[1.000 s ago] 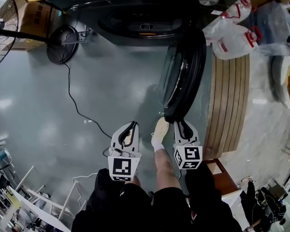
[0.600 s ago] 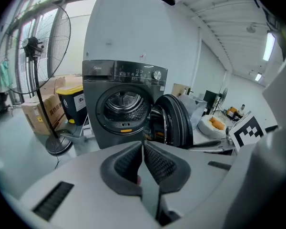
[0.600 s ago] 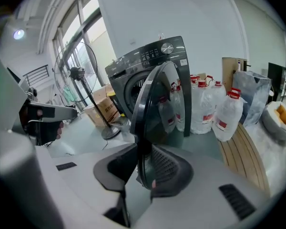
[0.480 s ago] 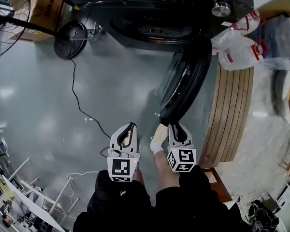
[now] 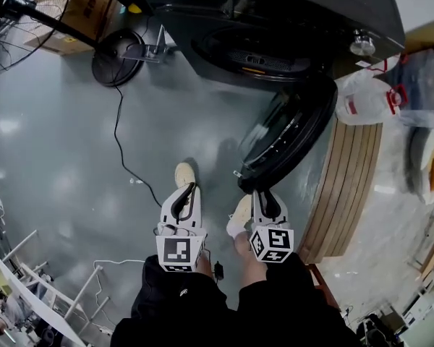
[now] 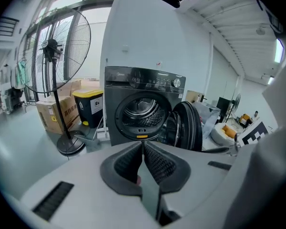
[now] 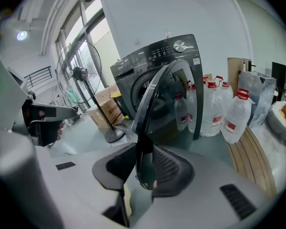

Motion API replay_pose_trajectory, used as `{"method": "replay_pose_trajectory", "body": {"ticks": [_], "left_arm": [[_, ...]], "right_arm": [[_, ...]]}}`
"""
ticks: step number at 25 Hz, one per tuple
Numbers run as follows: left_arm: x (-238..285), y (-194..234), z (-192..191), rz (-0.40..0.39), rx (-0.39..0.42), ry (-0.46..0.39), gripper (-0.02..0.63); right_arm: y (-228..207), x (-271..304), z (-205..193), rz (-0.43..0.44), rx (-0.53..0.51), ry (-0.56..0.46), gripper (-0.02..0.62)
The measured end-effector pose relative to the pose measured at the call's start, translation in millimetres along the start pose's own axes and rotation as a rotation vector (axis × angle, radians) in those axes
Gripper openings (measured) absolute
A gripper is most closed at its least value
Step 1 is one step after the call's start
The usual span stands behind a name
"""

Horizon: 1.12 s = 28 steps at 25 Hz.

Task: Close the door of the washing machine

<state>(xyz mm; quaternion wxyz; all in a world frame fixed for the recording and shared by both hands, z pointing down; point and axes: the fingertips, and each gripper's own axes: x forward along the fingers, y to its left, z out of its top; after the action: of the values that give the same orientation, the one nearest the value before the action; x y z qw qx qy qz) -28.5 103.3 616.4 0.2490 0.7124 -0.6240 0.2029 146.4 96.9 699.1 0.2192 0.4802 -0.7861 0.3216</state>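
The dark grey washing machine (image 5: 275, 20) stands at the top of the head view with its round door (image 5: 286, 139) swung out to the right. My right gripper (image 5: 264, 194) is at the door's free edge. In the right gripper view the door's rim (image 7: 157, 99) runs between the jaws of the right gripper (image 7: 142, 149), which are opening. My left gripper (image 5: 186, 191) hovers over the floor left of the door, shut with nothing in it. In the left gripper view, the left gripper (image 6: 143, 147) points at the open drum (image 6: 142, 112).
A standing fan's base (image 5: 116, 63) and its cable (image 5: 123, 150) lie on the floor left of the machine. Cardboard boxes (image 5: 79, 13) sit behind it. Water bottles (image 5: 369, 96) and a wooden slatted board (image 5: 347, 186) are right of the door. The person's shoes (image 5: 184, 173) are below the grippers.
Both grippers have moved towards the machine, and the person has stepped forward. The door has swung a little towards the drum. The right jaws have widened round the rim.
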Motion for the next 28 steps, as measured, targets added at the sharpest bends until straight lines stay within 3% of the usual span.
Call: {"method": "replay_pose_trajectory", "body": {"ticks": [15,28], "left_arm": [[46.8,116.6,47.3,-0.098,0.064,0.012,0.034],[99.0,171.6,82.9,-0.182,0.122,0.052,0.034]], "right_arm": [[84.7,85.7,45.1,-0.09,0.058,-0.036,0.132],[127.0,157.3,96.1,-0.126,0.096,-0.039,0.135]]}}
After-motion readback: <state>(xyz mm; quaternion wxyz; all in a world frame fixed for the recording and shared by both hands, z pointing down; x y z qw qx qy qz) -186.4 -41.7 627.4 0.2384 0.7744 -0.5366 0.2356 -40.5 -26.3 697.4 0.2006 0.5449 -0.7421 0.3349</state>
